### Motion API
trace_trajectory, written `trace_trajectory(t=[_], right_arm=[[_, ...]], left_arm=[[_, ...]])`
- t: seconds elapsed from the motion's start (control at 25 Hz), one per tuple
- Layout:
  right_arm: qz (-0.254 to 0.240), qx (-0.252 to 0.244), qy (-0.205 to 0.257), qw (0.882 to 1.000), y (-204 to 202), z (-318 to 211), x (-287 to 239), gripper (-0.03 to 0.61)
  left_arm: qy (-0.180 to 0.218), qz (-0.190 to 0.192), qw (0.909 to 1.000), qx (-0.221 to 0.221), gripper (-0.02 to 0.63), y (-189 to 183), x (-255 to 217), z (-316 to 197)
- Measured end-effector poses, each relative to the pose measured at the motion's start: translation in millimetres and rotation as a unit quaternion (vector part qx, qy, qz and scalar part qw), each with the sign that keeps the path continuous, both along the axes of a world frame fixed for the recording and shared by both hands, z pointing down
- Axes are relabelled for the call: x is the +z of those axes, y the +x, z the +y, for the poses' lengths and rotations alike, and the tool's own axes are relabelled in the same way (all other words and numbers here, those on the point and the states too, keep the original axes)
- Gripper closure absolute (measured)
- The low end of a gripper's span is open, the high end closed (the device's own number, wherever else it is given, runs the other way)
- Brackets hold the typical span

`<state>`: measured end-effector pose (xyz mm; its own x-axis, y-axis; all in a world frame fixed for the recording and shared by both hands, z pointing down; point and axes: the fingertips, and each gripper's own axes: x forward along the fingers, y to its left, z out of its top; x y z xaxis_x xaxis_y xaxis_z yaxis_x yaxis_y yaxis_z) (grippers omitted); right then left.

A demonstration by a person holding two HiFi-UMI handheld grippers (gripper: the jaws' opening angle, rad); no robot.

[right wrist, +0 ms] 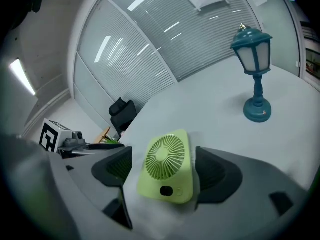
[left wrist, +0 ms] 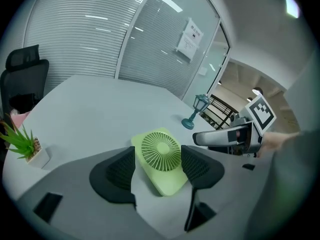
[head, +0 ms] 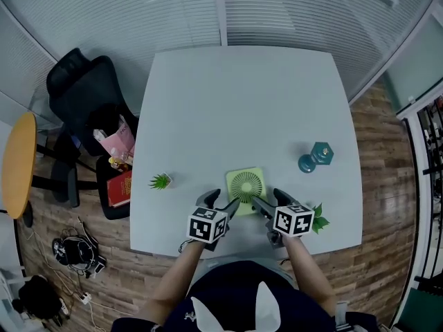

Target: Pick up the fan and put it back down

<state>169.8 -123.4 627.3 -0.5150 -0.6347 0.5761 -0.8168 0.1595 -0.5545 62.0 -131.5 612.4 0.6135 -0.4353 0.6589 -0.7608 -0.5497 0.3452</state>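
— Where's the fan [head: 246, 185] right now?

— Lying flat on the white table [head: 242, 95], grille up, close to the edge where the person stands. It's pale green and squarish, and the end with the dark button faces them.

— And the two tools?

— One at each near corner. The left gripper [head: 221, 203] comes in from the fan's left with its jaws spread. From its own camera the fan shows in the gap between the black pads, and neither pad presses on it.

— Same on the other side?

— Much the same. The right gripper [head: 271, 200] has its jaws wide apart and angles down at the fan's near right corner. The fan sits in that gap too, with nothing pinching it. So neither gripper holds it, and it rests on the tabletop.

— Anything else on the table?

— A teal lantern [head: 317, 156] stands upright off to the right, well apart from the fan. A small potted plant [head: 160, 181] is near the left edge, and another bit of greenery [head: 320, 220] is just beside the right gripper's marker cube. A black office chair [head: 86, 92] stands off the table's left side.
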Motion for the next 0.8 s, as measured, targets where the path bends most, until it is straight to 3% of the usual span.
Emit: trace_trajectory(t=[0.24,0.8], right_arm=[[-0.009,0.011,-0.022,1.000,5,-6,17,0.193],[-0.030,0.010,-0.064,0.997,2,-13,58,0.205]], left_arm=[[-0.034,-0.003,0.9994,-0.002,0.334,3,25,-6],[-0.102,0.047,0.9925,-0.048,0.336,6,65,-14]])
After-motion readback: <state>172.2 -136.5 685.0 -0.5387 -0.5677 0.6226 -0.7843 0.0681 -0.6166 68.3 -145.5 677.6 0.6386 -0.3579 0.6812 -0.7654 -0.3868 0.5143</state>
